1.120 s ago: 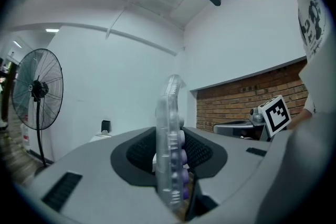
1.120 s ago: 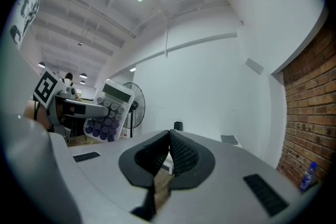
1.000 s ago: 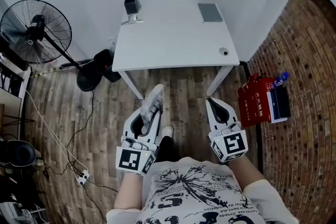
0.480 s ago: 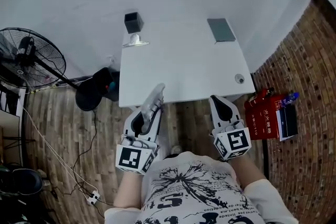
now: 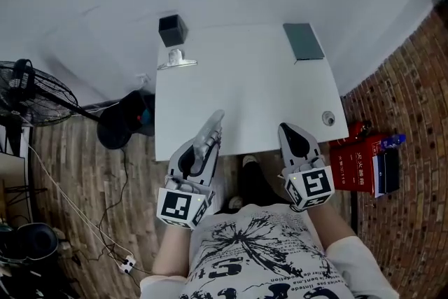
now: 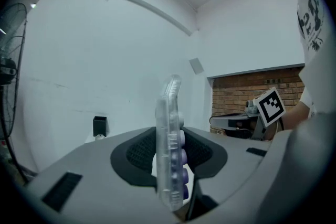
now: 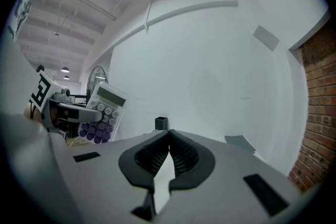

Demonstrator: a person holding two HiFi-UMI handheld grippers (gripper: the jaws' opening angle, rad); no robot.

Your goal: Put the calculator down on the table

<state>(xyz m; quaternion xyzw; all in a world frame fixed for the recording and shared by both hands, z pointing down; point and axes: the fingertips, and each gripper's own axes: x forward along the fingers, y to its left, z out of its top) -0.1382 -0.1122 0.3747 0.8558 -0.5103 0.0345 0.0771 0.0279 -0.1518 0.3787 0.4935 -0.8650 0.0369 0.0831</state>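
A clear-cased calculator (image 5: 212,128) with purple keys stands on edge between the jaws of my left gripper (image 5: 201,148), which is shut on it. It hangs over the front edge of the white table (image 5: 245,91). In the left gripper view the calculator (image 6: 170,113) is edge-on, with the pads pressed on both faces. My right gripper (image 5: 289,129) hovers at the table's front edge, shut and empty, its tips touching in the right gripper view (image 7: 168,135). There the calculator (image 7: 102,114) shows at the left.
At the table's back left stand a black cup (image 5: 172,30) and a small metal stand (image 5: 176,61). A grey notebook (image 5: 304,41) lies at the back right, with a small round thing (image 5: 327,118) near the right edge. A fan (image 5: 28,91) and red box (image 5: 355,166) flank the table.
The table has come closer in the head view. Both grippers, which were over the wooden floor, now reach its front edge. The calculator is still held.
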